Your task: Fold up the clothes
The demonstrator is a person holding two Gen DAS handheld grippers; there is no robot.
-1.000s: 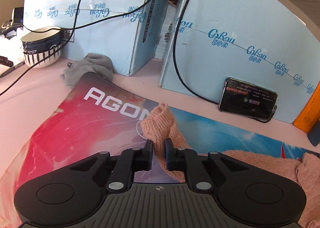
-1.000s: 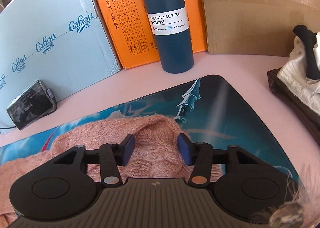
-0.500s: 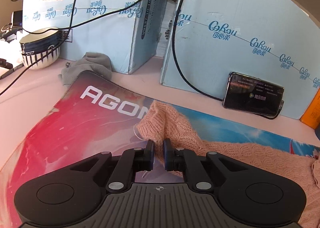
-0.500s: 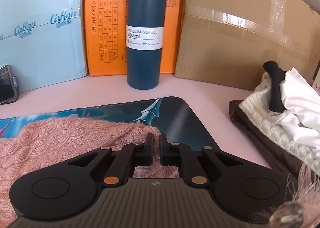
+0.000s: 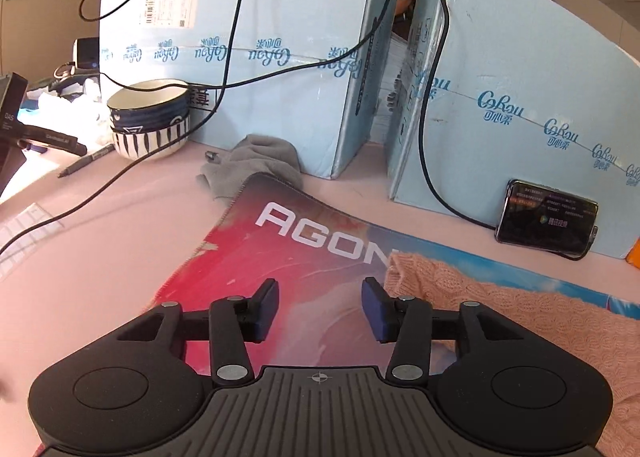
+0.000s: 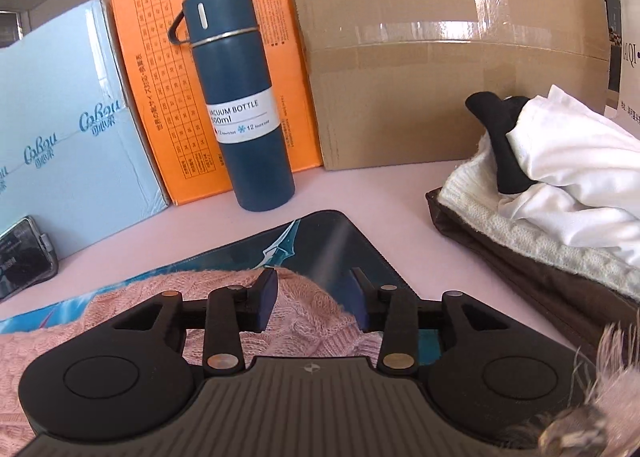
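A pink knitted sweater (image 5: 520, 321) lies flat on a printed desk mat (image 5: 280, 257). In the left wrist view its left end sits just right of my left gripper (image 5: 320, 305), which is open and empty over the bare mat. In the right wrist view the sweater (image 6: 304, 321) lies under and between the fingers of my right gripper (image 6: 314, 303), which is open and holds nothing. The sweater's right end reaches the dark part of the mat (image 6: 344, 241).
Light blue boxes (image 5: 280, 57) with hanging black cables, stacked bowls (image 5: 150, 117), a grey cloth (image 5: 256, 165) and a phone (image 5: 548, 217) stand behind the mat. A blue vacuum bottle (image 6: 240, 113), orange and cardboard boxes, and a brown bin of white clothes (image 6: 560, 193) are on the right.
Both grippers were shut on the sweater half a second ago and have opened and let it go. The sweater now lies flat; the left gripper has shifted left of it.
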